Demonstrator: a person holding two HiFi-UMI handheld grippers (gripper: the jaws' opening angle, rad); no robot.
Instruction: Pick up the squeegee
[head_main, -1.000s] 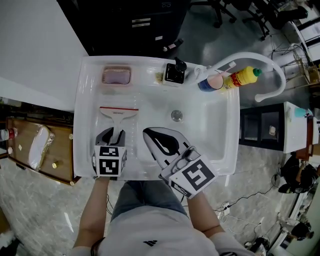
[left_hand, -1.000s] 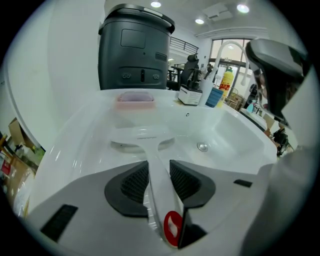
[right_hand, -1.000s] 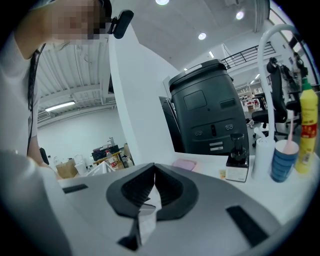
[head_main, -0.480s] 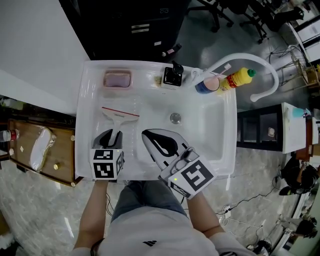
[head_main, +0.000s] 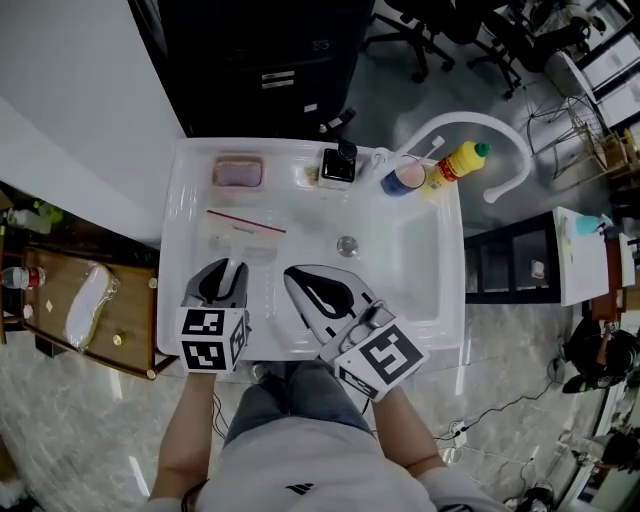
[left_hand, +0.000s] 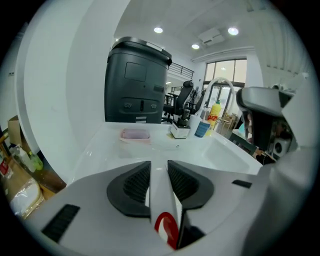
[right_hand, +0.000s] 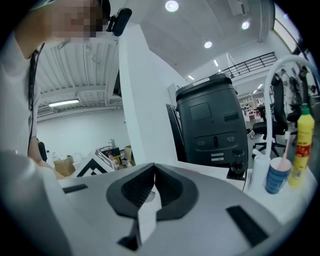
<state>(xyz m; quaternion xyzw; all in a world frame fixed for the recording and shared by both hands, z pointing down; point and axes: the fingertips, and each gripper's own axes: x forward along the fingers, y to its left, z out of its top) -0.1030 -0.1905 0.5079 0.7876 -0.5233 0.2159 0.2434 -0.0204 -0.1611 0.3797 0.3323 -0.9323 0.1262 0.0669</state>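
Note:
The squeegee (head_main: 243, 232) is white with a thin red blade edge, and it hangs slightly tilted over the left side of the white sink (head_main: 430, 290). My left gripper (head_main: 228, 272) is shut on its handle. In the left gripper view the white handle (left_hand: 161, 197), which bears a red mark, is pressed between the two black pads of that gripper (left_hand: 159, 165). My right gripper (head_main: 292, 272) hovers over the sink's near middle, just right of the left one. Its jaws meet at the tips with nothing in them, as the right gripper view (right_hand: 154, 167) shows.
Along the sink's far rim stand a pink sponge in a dish (head_main: 237, 172), a black pump dispenser (head_main: 338, 162), a blue cup (head_main: 403, 178) and a yellow bottle (head_main: 455, 160). A white curved faucet (head_main: 480, 125) arches at the right. The drain (head_main: 347, 245) lies mid-basin. A wooden shelf (head_main: 90, 310) stands left.
My left gripper has closed on the squeegee handle and risen, so the squeegee is off the sink bottom and tilted. The right gripper has risen a little.

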